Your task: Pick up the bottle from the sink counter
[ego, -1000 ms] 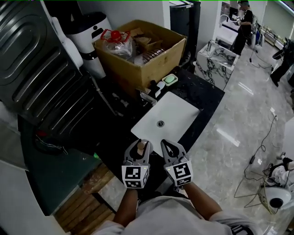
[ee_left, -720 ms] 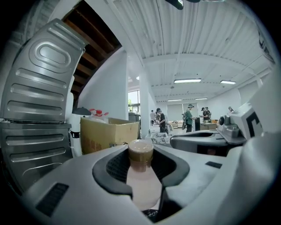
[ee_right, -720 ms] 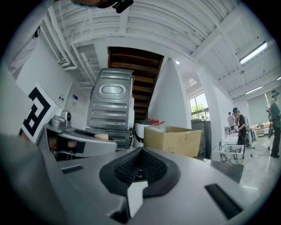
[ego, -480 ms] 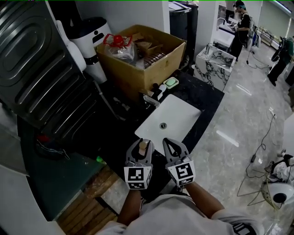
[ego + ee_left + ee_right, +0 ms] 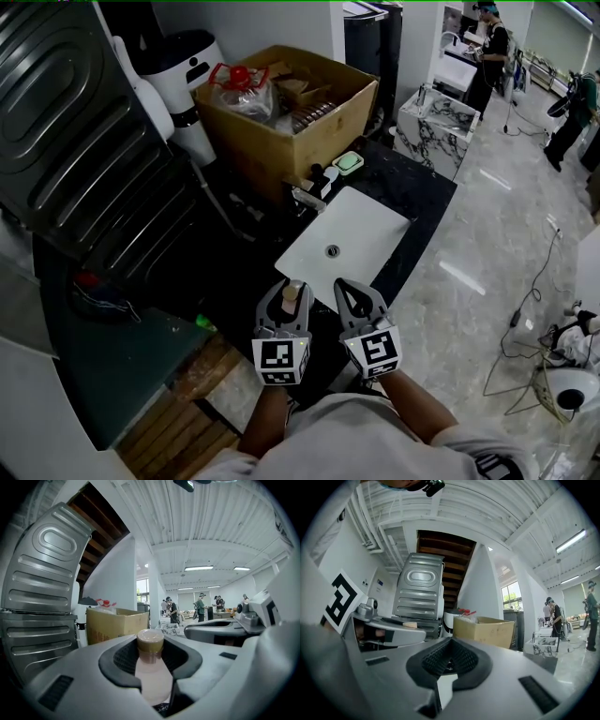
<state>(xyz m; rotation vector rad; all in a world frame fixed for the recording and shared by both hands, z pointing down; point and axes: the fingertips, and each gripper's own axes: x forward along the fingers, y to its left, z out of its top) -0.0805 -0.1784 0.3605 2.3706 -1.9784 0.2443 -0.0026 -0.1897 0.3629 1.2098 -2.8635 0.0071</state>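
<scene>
Little changes over the last second. The left hand-held gripper (image 5: 288, 298) stays clenched around the small tan-capped bottle (image 5: 151, 667), which stands upright between its jaws. It is held close to the person's body, at the near edge of the dark counter (image 5: 417, 192), in front of the white sink (image 5: 366, 230). The right hand-held gripper (image 5: 351, 292) hangs just beside it, jaws together on nothing. With the grip this steady, the pick-up looks done to me.
</scene>
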